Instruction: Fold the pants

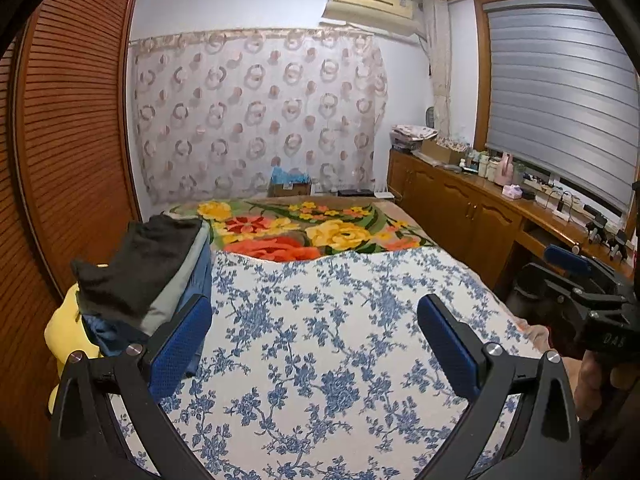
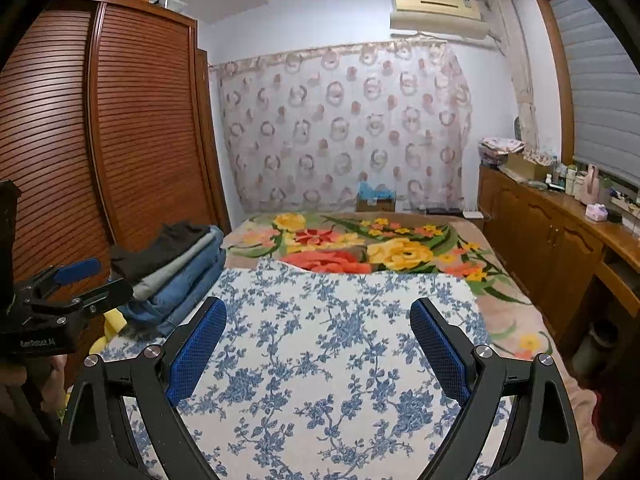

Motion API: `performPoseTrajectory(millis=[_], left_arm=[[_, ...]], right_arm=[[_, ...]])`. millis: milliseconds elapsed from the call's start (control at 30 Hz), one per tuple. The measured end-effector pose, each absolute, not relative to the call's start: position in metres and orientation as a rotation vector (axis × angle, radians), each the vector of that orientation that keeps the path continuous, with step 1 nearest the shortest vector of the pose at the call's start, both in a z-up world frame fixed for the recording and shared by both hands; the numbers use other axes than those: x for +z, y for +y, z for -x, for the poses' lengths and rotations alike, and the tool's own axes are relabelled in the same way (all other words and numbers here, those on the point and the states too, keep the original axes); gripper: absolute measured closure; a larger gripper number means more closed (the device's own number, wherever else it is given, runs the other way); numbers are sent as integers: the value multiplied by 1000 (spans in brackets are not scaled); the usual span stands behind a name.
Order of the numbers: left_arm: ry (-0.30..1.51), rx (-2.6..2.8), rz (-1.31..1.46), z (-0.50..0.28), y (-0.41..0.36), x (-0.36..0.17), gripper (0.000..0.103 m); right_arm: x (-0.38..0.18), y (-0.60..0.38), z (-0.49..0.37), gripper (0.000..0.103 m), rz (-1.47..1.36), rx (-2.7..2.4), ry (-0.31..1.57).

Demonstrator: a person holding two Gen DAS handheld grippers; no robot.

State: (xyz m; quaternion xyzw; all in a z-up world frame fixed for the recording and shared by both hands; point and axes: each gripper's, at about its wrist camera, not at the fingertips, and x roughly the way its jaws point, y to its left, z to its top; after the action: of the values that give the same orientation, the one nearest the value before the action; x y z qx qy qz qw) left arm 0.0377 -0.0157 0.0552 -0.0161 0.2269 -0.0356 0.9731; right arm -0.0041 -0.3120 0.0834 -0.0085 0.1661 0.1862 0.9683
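Observation:
A stack of folded pants [image 1: 148, 276], black on top, then grey and blue denim, sits at the left edge of the bed; it also shows in the right wrist view [image 2: 176, 268]. My left gripper [image 1: 314, 312] is open and empty above the blue-flowered white cloth [image 1: 320, 340], just right of the stack. My right gripper [image 2: 318, 316] is open and empty above the same cloth [image 2: 320, 340]. Each gripper appears in the other's view: the right gripper [image 1: 576, 276] at the right edge, the left gripper [image 2: 68, 284] at the left edge.
A floral blanket [image 1: 304, 232] covers the far half of the bed. A slatted wooden wardrobe [image 1: 68, 140] stands at the left. A wooden cabinet [image 1: 460, 196] with bottles and boxes runs along the right. A yellow object [image 1: 64, 332] lies under the stack.

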Motion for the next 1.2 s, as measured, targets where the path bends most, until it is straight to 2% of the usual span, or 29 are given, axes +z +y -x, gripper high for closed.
performPoseTrajectory(millis=[433,1200], left_arm=[[412,-47,22,-18,-13,82,0],[399,-12,36,-10,3,82,0]], right_arm=[[85,-319,16,9,22,357,276],[78,-318,14,9,26,355,275]])
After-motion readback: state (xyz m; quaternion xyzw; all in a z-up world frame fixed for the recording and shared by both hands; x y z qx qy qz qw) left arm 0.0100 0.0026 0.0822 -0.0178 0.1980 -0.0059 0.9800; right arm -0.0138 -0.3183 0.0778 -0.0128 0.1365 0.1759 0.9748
